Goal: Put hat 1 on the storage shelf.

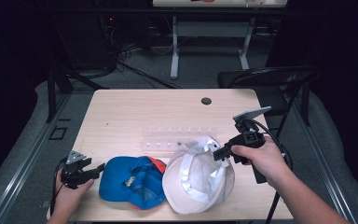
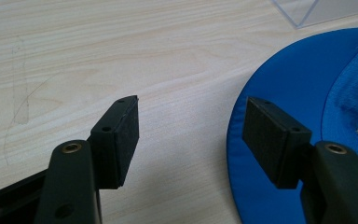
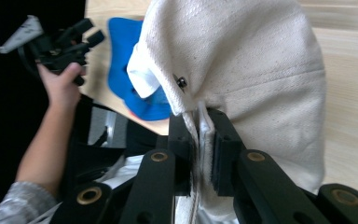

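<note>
Cloth makes the white cap (image 1: 198, 175) light and floppy; the right gripper (image 3: 199, 140) pinches its rim, while the left gripper (image 2: 191, 140) gapes empty beside the blue cap (image 2: 303, 107).

The far half of the pale wooden surface (image 1: 135, 109) lies bare, so a hand could pass freely there. Along the near edge the blue fabric cap (image 1: 128, 181) and the cream fabric cap (image 1: 198, 179) lie touching, leaving no gap between them. Just behind them a clear plastic rack (image 1: 179, 138) blocks the middle. Left of the blue cap's brim, bare wood remains.
</note>
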A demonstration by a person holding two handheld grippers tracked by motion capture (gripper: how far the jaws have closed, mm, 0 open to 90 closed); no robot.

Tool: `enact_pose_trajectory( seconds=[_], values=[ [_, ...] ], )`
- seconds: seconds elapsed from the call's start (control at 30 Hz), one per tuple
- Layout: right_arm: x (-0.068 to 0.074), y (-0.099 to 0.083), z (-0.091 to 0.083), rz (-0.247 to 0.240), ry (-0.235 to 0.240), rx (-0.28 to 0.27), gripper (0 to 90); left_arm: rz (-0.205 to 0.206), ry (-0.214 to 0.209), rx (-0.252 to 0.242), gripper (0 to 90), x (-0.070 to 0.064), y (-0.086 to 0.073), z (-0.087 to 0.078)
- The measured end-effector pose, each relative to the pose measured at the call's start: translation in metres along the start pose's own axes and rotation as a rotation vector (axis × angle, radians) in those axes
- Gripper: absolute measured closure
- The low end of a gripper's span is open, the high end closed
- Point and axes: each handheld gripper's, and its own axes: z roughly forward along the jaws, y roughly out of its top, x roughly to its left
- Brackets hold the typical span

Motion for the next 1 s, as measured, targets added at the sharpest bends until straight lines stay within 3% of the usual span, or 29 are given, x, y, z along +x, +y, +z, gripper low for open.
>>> enact_pose_trajectory(
  seconds=[0.2,0.27,0.33,0.53,0.67,0.9,1.0],
  values=[
    [0.011,0.002,-0.009,-0.004,0.081,0.001,81.3,0.001,0.001,-0.004,36.8,0.0,0.0,0.0],
    [0.015,0.003,-0.012,0.0,0.124,-0.022,81.3,0.001,0.002,-0.009,36.8,0.0,0.0,0.0],
    [0.015,0.003,-0.013,-0.017,0.13,-0.025,81.3,0.001,0.002,-0.008,36.8,0.0,0.0,0.0],
    [0.014,0.008,-0.029,0.009,0.166,-0.089,81.3,0.004,0.001,-0.005,36.8,0.0,0.0,0.0],
    [0.014,0.014,-0.037,0.022,0.226,-0.134,81.3,0.004,0.0,-0.005,36.8,-0.001,0.0,0.001],
    [0.023,0.029,-0.037,0.022,0.28,-0.167,81.3,0.01,-0.011,-0.013,39.0,-0.002,0.0,0.0],
    [0.028,0.036,-0.035,0.021,0.282,-0.175,81.2,0.03,-0.019,-0.051,39.5,-0.005,0.001,-0.003]
  ],
)
